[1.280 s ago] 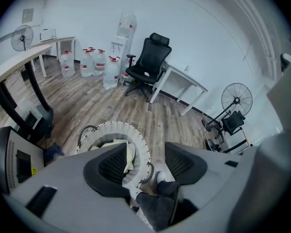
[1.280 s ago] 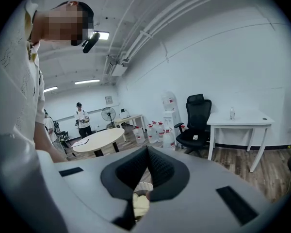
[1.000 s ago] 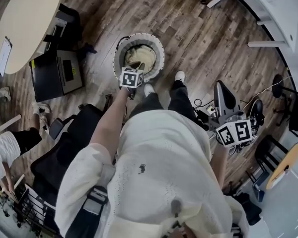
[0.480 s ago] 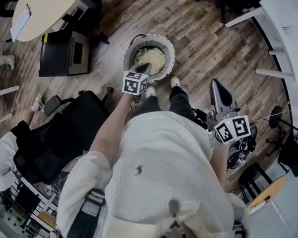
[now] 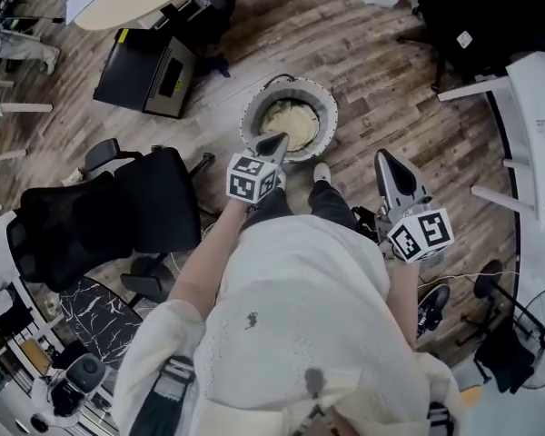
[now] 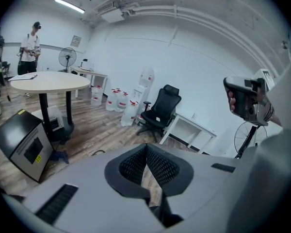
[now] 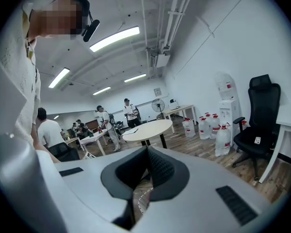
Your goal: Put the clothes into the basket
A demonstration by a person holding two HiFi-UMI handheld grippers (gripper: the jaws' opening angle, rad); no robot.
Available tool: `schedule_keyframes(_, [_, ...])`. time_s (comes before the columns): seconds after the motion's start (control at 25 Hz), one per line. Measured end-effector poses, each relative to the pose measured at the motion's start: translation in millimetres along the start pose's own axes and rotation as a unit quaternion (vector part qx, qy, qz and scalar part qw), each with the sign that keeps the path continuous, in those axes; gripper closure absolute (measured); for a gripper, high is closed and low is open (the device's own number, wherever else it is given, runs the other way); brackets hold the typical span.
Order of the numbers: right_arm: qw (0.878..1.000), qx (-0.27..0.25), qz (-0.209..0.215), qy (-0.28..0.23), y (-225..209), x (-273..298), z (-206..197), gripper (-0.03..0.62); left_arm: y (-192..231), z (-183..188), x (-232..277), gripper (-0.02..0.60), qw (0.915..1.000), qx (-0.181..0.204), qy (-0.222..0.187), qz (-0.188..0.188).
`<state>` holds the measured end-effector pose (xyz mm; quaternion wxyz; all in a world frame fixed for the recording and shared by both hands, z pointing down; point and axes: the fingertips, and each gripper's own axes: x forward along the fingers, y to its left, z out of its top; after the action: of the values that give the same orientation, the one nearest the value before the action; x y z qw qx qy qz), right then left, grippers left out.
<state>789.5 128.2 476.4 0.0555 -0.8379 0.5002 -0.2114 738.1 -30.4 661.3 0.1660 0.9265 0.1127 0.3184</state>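
Two grippers, both empty. The left gripper (image 5: 274, 141) has its jaws pressed together with nothing between them, and the right gripper (image 5: 384, 160) is the same, pads meeting with only floor showing behind. The clothes (image 5: 291, 121), a cream heap, already sit inside the round basket (image 5: 324, 98), which stands on the wood floor (image 5: 381, 71) straight ahead of the person's shoe (image 5: 322, 172). Key relation: the basket lies directly in front of and below the left gripper. In the head view that gripper's tip overlaps the basket's near rim and hangs above it rather than touching it. The right gripper is off to the basket's right, well apart and pointing past it, so the left hand is clearly nearer. The basket is round, so no long axis matters and the opening faces up. No loose garment shows near the basket, though the far corners of the head view are too small to rule one out. A black office chair (image 5: 118, 212) stands to the person's left, clear of the basket. Judged from this, the load looks done or nearly so.
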Motion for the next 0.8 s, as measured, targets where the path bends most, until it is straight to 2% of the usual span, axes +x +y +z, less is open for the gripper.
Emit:
schedule_keyframes(0.28, [0.998, -0.012, 0.064, 0.021, -12, 5, 7, 0.586, -37, 41, -32, 0.560, 0.9956, -0.006, -0.082, 0.043])
schedule_keyframes(0.6, [0.989, -0.034, 0.139, 0.031, -4, 13, 16, 0.586, -72, 76, -69, 0.560, 0.9830, 0.014, -0.156, 0.096])
schedule_keyframes(0.8, [0.983, -0.047, 0.175, 0.035, -4, 14, 22, 0.586, -85, 81, -91, 0.560, 0.9714, -0.022, -0.197, 0.130])
